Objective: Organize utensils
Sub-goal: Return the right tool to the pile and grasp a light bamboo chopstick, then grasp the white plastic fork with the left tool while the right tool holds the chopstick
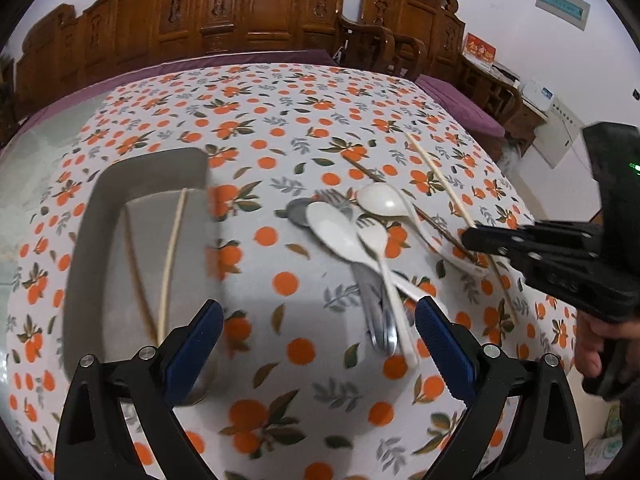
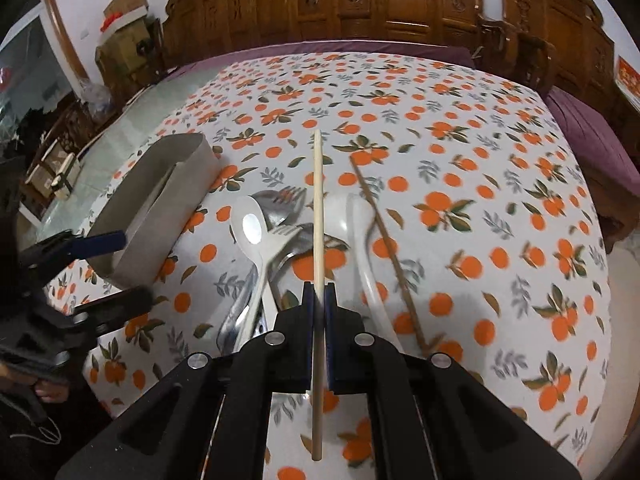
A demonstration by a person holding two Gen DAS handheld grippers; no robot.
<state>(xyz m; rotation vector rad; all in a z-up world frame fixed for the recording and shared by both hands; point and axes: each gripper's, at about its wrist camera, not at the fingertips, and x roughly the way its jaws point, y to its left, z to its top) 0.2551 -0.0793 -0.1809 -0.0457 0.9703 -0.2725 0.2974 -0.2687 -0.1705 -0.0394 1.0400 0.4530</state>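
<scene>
Chopstick [image 2: 318,200] clamped in right hand-held gripper [image 2: 319,292]; tablecloth [image 2: 480,152] beyond bare.

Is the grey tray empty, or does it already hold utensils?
Not empty. The grey tray holds two chopsticks, a pale chopstick and a dark chopstick, lying along its floor. No spoons or forks show inside it.

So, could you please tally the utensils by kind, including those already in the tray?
Light chopsticks: 2, one in the grey tray, one in the right gripper
Dark chopsticks: 2, one in the tray, one on the tablecloth
White spoons: 3
Metal cutlery: at least 2, overlapping
Total: at least 9
</scene>
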